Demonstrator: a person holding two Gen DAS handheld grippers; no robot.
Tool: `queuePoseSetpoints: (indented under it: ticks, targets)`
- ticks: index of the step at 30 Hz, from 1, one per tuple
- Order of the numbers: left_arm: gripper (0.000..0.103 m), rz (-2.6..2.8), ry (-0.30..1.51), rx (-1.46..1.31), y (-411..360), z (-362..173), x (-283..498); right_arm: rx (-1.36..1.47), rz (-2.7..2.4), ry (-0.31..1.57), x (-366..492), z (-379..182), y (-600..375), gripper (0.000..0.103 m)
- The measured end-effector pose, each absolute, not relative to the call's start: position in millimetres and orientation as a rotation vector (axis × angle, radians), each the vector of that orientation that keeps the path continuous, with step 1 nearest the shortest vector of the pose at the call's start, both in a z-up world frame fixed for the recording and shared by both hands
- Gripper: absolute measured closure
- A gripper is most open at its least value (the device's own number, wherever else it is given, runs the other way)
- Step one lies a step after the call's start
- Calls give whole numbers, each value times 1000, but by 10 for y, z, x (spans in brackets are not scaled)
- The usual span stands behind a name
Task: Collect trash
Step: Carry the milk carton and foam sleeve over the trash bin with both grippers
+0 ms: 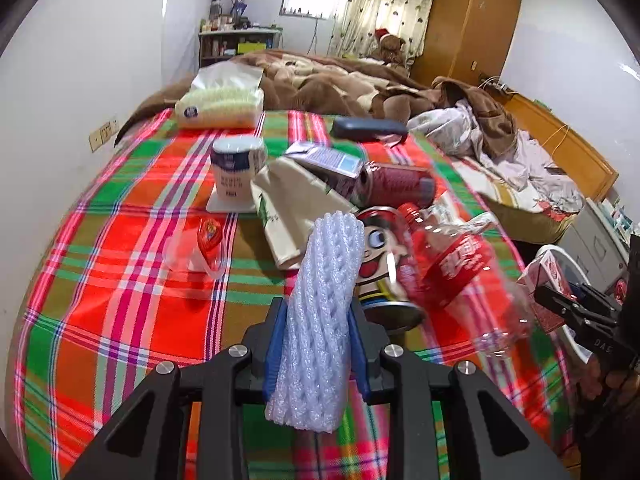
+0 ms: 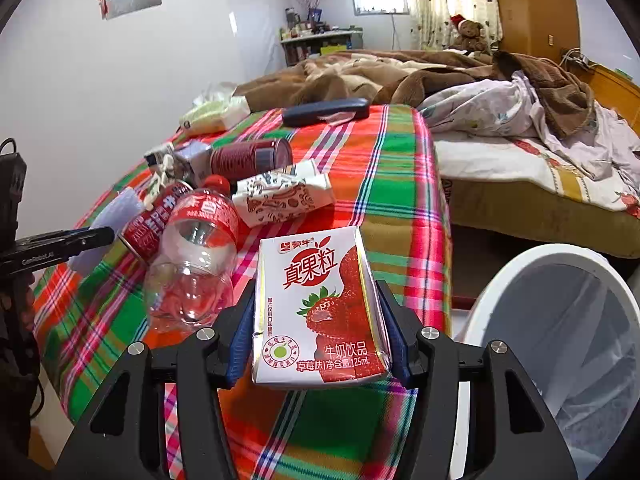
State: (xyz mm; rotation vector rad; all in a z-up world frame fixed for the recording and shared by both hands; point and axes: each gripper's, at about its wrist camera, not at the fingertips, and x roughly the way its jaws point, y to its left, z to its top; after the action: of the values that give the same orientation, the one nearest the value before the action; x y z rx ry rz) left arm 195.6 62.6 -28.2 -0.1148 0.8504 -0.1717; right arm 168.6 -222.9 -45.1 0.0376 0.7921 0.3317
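My left gripper [image 1: 317, 320] is shut on a white foam net sleeve [image 1: 320, 312] and holds it above the plaid cloth. My right gripper [image 2: 318, 320] is shut on a strawberry milk carton [image 2: 320, 308], held over the table's near right corner beside a white trash bin [image 2: 560, 344]. On the table lie a clear plastic bottle with a red label [image 2: 192, 264], a cartoon-face can [image 1: 380, 256], a dark red can [image 2: 250, 158], a printed paper box [image 2: 284, 196] and a beige paper bag [image 1: 288, 208].
A tissue pack [image 1: 220, 106], a white cup on a coaster [image 1: 236, 172], a clear plastic cup with a red wrapper [image 1: 198, 248] and a dark case [image 1: 368, 128] also sit on the plaid-covered table [image 1: 120, 280]. A bed with blankets [image 2: 520, 128] lies to the right.
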Motion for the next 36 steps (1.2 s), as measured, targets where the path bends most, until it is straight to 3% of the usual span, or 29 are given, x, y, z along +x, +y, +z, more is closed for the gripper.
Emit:
queuePoseSetpoints:
  ticks: [15, 36]
  targets:
    - [73, -259, 757, -66, 102, 163, 1630, 67, 291, 694, 1391, -140, -2459, 47]
    - [73, -542, 676, 72, -1460, 457, 1392, 135, 73, 635, 925, 7, -3226, 47]
